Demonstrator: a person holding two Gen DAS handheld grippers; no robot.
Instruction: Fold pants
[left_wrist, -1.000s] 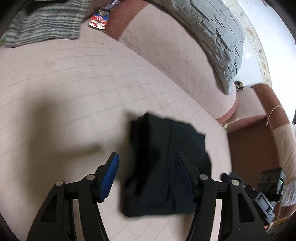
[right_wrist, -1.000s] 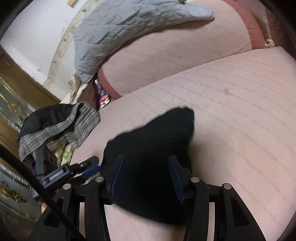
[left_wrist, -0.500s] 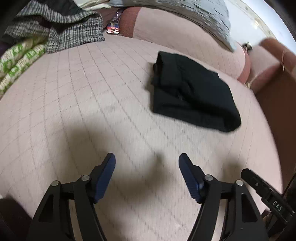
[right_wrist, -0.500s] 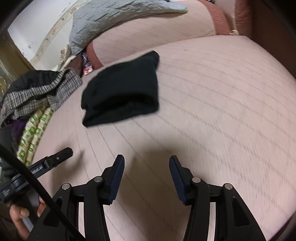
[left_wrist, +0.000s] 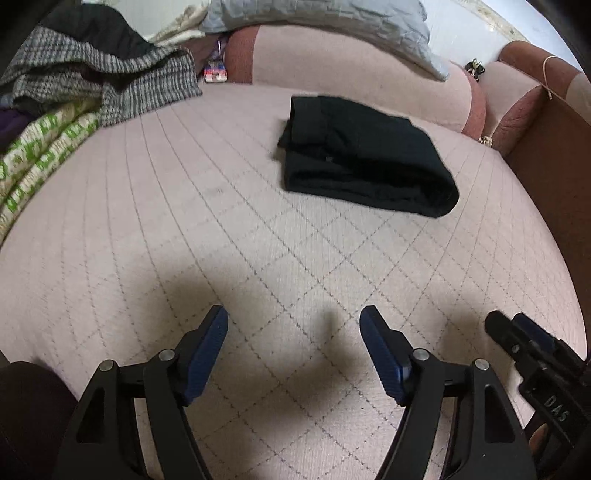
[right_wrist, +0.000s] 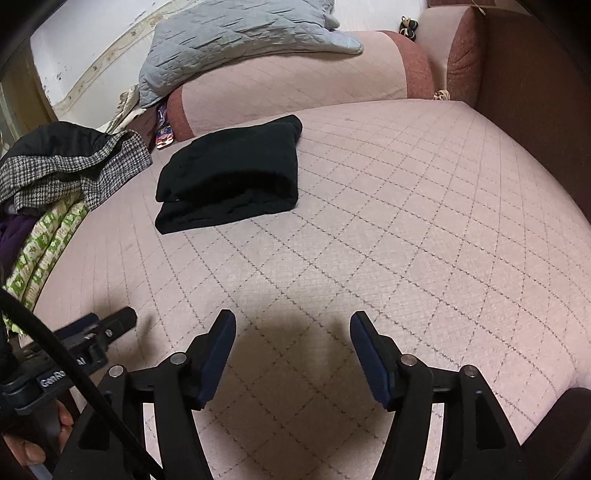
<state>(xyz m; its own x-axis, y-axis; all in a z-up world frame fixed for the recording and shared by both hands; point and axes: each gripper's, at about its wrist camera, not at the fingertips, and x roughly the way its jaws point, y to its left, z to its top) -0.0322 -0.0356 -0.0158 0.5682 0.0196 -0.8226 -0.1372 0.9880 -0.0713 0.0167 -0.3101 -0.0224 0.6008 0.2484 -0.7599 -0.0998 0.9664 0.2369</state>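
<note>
The black pants (left_wrist: 362, 155) lie folded in a compact rectangle on the pink quilted sofa seat (left_wrist: 221, 240), towards the backrest; they also show in the right wrist view (right_wrist: 232, 177). My left gripper (left_wrist: 293, 328) is open and empty, low over the seat near its front edge, well short of the pants. My right gripper (right_wrist: 291, 325) is open and empty too, at a similar distance. The right gripper's body shows at the lower right of the left wrist view (left_wrist: 535, 354); the left gripper's body shows at the lower left of the right wrist view (right_wrist: 85, 339).
A pile of clothes with a houndstooth garment (left_wrist: 110, 81) and a green patterned cloth (left_wrist: 40, 147) lies at the left. A grey quilted blanket (right_wrist: 236, 37) drapes the backrest. The brown armrest (right_wrist: 535, 92) bounds the right side.
Both grippers have let go of the pants and pulled back towards the seat's front edge. The folded pants now lie farther off on the seat.
</note>
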